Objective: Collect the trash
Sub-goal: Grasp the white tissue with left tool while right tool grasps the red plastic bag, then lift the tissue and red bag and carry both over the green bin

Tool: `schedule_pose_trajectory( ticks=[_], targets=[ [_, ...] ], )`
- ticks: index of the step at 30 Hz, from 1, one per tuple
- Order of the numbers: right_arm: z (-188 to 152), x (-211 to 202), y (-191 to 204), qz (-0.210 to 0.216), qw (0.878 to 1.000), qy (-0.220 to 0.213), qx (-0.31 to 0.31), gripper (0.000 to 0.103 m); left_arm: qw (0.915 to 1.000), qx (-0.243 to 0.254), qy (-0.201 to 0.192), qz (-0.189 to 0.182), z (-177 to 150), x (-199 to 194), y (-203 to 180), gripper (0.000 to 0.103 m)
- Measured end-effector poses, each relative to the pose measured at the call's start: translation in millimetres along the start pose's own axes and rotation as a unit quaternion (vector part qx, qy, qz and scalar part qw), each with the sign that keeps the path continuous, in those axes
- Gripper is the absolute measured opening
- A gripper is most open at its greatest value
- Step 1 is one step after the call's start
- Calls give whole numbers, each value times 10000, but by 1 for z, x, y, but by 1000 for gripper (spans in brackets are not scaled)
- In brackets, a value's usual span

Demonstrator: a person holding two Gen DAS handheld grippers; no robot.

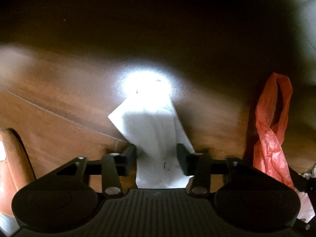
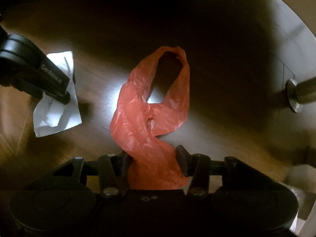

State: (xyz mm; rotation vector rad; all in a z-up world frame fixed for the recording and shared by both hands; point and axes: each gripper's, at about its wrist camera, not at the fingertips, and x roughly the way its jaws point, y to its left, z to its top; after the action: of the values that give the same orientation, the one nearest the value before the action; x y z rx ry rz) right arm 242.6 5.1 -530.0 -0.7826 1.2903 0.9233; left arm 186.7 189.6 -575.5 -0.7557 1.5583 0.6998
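A white sheet of paper [image 1: 152, 130] lies on the wooden floor [image 1: 59, 106]. My left gripper [image 1: 156, 158] points straight down over its near end, both black fingers pressing on the sheet's sides, and the paper buckles in lengthwise folds between them. The right wrist view shows the same paper [image 2: 57, 116] crumpled under that gripper's fingers [image 2: 63, 96]. A twisted red plastic bag [image 2: 146, 114] lies on the floor with its lower end between the wide fingers of my right gripper [image 2: 154, 162], and it looks loose, not squeezed. The bag [image 1: 270, 130] lies right of the paper.
A person's brown shoe [image 1: 11, 167] stands at the left edge. A round metal foot with a leg [image 2: 295, 95] sits on the floor at the right. Pale tiles [image 1: 308, 9] border the wood at the far right. Some white crumpled stuff [image 1: 306, 203] lies below the bag.
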Motion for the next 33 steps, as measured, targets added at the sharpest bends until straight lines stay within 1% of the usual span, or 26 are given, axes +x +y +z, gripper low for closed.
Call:
schedule_pose_trajectory(
  ticks=[1, 2, 3, 6, 10, 16, 24, 30, 33],
  targets=[
    [-1, -1, -2, 37, 10000, -3, 81, 41, 10000, 13, -9, -19, 0, -1, 0, 25],
    [-1, -2, -4, 89, 9998, -6, 181, 40, 10000, 24, -7, -40, 1, -2, -2, 20],
    [-2, -4, -6, 141, 9995, -27, 273, 38, 10000, 28, 26, -77, 3, -4, -1, 11],
    [-5, -13, -11, 295, 9980, -92, 549, 36, 9999, 63, 62, -55, 0, -8, -3, 10],
    [-8, -32, -14, 413, 9952, -158, 873, 35, 9998, 159, 79, -37, -10, -19, -8, 10],
    [-17, -74, -23, 486, 9892, -275, 1358, 35, 9995, 302, -18, -133, -25, -53, -12, 10],
    [-37, -160, -32, 595, 9807, -680, 1731, 35, 9970, 455, -388, -482, -47, -130, -15, 10],
    [-59, -238, -34, 631, 9746, -1053, 1872, 35, 9914, 505, -739, -954, -76, -202, -10, 10],
    [-77, -271, -33, 625, 9707, -1279, 1938, 35, 9874, 667, -943, -1086, -92, -237, -8, 10]
  ],
)
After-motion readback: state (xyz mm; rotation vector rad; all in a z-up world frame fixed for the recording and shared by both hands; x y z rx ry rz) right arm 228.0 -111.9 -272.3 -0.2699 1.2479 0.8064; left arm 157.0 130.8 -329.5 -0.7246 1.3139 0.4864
